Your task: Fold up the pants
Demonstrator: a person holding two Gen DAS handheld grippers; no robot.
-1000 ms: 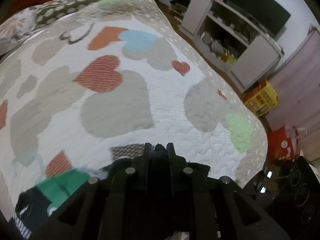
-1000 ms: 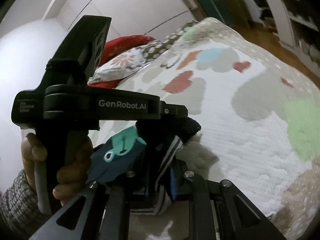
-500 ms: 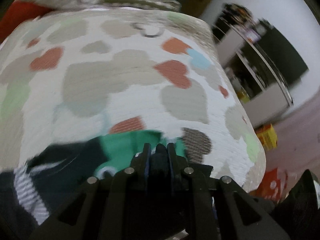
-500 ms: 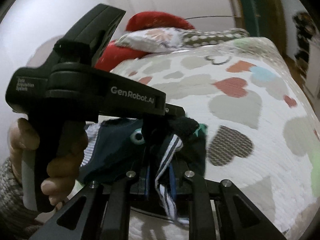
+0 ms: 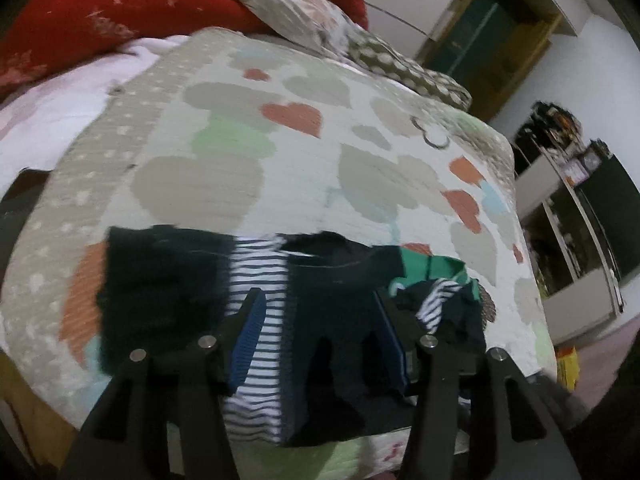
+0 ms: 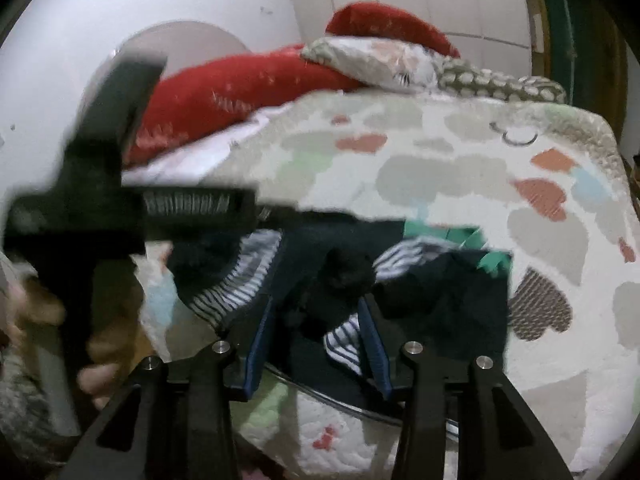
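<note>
Both the left gripper (image 5: 320,312) and right gripper (image 6: 318,316) stand with fingers apart above the dark pants (image 5: 332,280) lying on the bed (image 5: 280,160).

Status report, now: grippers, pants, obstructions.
Left gripper open, right gripper open. Pants lying on the quilt, partly bunched. Nothing in the way.

A white quilted bedspread (image 5: 304,184) printed with grey, orange and green hearts covers the bed. At its far end lie a long red cushion (image 5: 120,20) and a floral patterned pillow (image 5: 304,20). Beyond its right edge stands a white open shelf unit (image 5: 572,240).
</note>
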